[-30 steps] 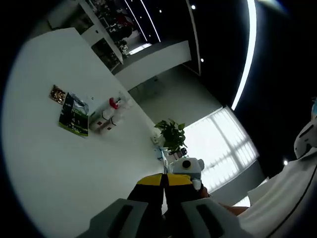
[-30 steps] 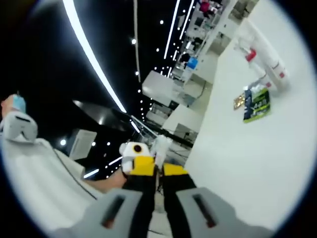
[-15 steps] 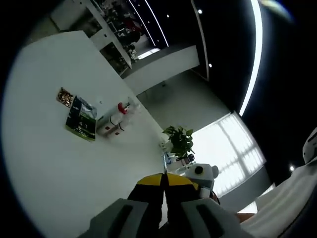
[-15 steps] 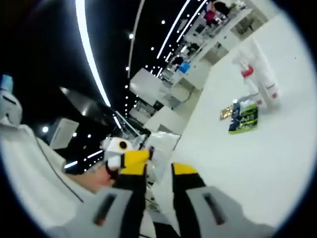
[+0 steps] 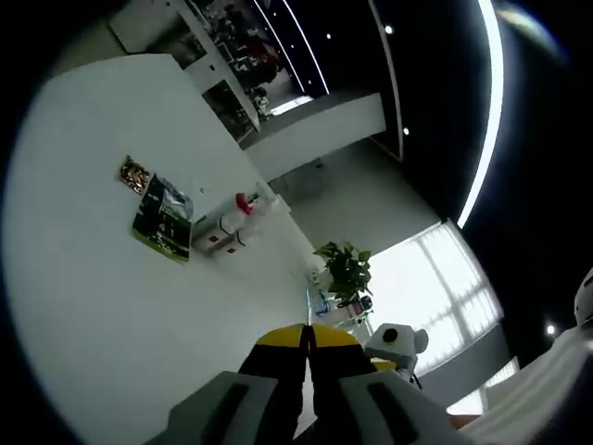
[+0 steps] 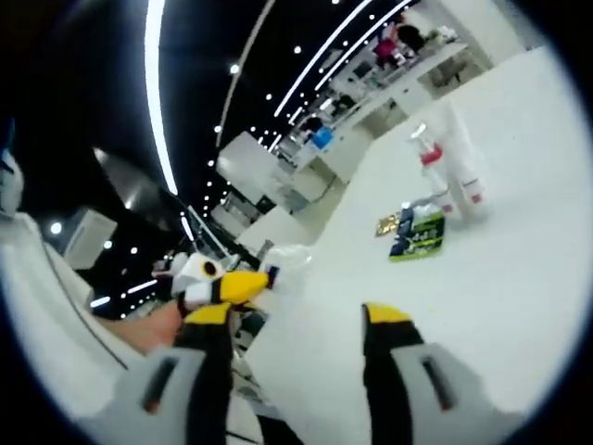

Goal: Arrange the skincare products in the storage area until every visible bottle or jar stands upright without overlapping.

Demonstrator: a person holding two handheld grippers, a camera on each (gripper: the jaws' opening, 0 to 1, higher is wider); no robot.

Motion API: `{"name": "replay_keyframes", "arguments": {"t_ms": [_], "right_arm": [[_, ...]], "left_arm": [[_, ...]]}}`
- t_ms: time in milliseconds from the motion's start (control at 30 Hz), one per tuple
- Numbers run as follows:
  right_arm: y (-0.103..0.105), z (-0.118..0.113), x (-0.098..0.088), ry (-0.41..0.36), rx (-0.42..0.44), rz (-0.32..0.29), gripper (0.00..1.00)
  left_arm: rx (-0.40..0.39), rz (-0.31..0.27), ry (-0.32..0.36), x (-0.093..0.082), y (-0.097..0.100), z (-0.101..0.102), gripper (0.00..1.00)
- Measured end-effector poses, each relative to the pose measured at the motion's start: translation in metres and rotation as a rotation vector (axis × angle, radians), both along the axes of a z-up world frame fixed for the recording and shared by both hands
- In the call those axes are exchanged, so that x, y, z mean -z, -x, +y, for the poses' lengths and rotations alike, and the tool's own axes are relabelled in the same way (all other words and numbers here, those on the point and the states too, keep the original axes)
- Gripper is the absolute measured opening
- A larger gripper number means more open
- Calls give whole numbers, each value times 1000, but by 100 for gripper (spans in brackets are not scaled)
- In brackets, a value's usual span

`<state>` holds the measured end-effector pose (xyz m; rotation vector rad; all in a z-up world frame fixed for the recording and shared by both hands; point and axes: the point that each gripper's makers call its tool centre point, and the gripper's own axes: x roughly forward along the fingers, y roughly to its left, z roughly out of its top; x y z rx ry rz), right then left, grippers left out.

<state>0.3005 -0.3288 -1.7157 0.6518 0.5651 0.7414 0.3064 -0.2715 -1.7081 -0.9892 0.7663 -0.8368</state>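
Note:
On the white table (image 5: 102, 315) a white pump bottle with a red collar (image 5: 239, 208) stands close to another white bottle (image 5: 215, 237). Beside them lie a dark green packet (image 5: 163, 219) and a small gold packet (image 5: 134, 173). My left gripper (image 5: 309, 336) is shut with nothing in it, well short of them. In the right gripper view the red-collared bottle (image 6: 432, 167), the second bottle (image 6: 465, 181), the green packet (image 6: 416, 237) and the gold packet (image 6: 387, 224) sit far ahead. My right gripper (image 6: 298, 313) is open and holds nothing. The left gripper (image 6: 248, 281) shows beside it.
A potted plant (image 5: 344, 267) stands past the table's far edge. Shelves and desks (image 5: 227, 65) fill the background. A hand (image 6: 157, 326) holds the left gripper. The right gripper (image 5: 389, 362) shows low right. Bare table (image 6: 482, 306) lies between the grippers and the products.
The right gripper's jaws have spread from nearly closed to wide apart. Both cameras have tilted. The left gripper has stayed shut and the products have not moved.

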Motion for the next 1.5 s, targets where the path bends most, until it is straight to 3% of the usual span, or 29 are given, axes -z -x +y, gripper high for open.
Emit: {"name": "replay_keyframes", "arguments": {"t_ms": [200,367,533,633,700,900,967,1067,1233,1500], "right_arm": [[-1,-10,17,68,56,36,79],[0,-17,25,124,87,35,88],[3,-22,35,186,112,59,99],[8,-27,35,218,122,44,99],[12,-34,42,230,140,54,99],[23,-36,51,281,133,71,99],[23,-36,49,283,135,61,95],[27,-35,49,320,111,50,79],[28,-36,51,374,99,59,74],[21,-50,44,400,150,33,49]], "left_arm": [[-62,31,8,7,-15,18,1],[-81,36,-4,12,-25,25,1],[-117,58,-41,27,-37,34,1],[-133,82,-59,40,-46,39,1],[-164,117,-23,40,-54,39,1],[-144,101,-59,47,-75,38,1],[-142,100,-67,50,-79,38,1],[-140,105,-89,57,-88,42,1],[-135,103,-117,66,-98,49,1],[-126,118,-167,86,-116,60,1]]}}
